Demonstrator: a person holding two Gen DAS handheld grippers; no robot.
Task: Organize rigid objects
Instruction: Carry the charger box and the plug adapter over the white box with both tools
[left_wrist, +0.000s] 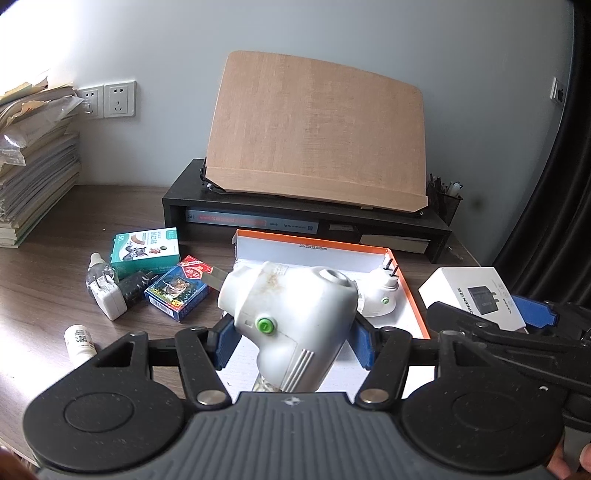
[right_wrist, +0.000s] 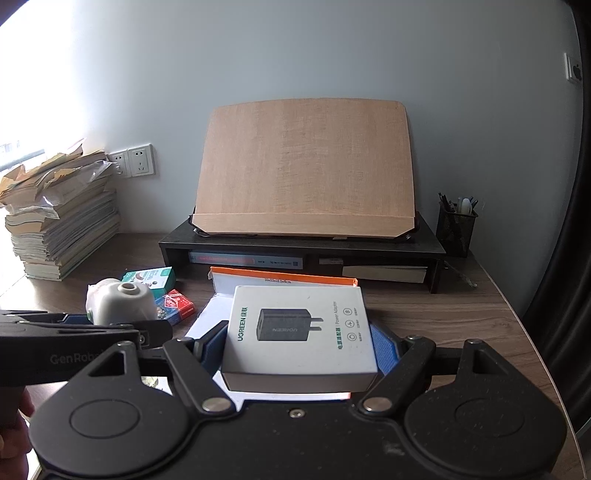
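My left gripper (left_wrist: 293, 341) is shut on a white plastic device (left_wrist: 291, 314) with a green button, held above the orange-edged box (left_wrist: 413, 295). A second white plug-in device (left_wrist: 380, 299) with a green button lies inside that box at its right. My right gripper (right_wrist: 299, 350) is shut on a white power adapter box (right_wrist: 301, 336), held over the orange-edged box (right_wrist: 288, 277). The right gripper with its white box (left_wrist: 476, 295) shows at the right of the left wrist view. The left gripper's white device (right_wrist: 120, 301) shows at the left of the right wrist view.
Left of the orange box lie a green box (left_wrist: 146, 249), a blue card pack (left_wrist: 177, 291), a red pack (left_wrist: 194, 267), a white charger (left_wrist: 109, 301), a black charger (left_wrist: 135, 286) and a small bottle (left_wrist: 79, 341). A black shelf (left_wrist: 306, 212) holds a wooden board (left_wrist: 314, 125). Books (left_wrist: 33, 158) are stacked at far left.
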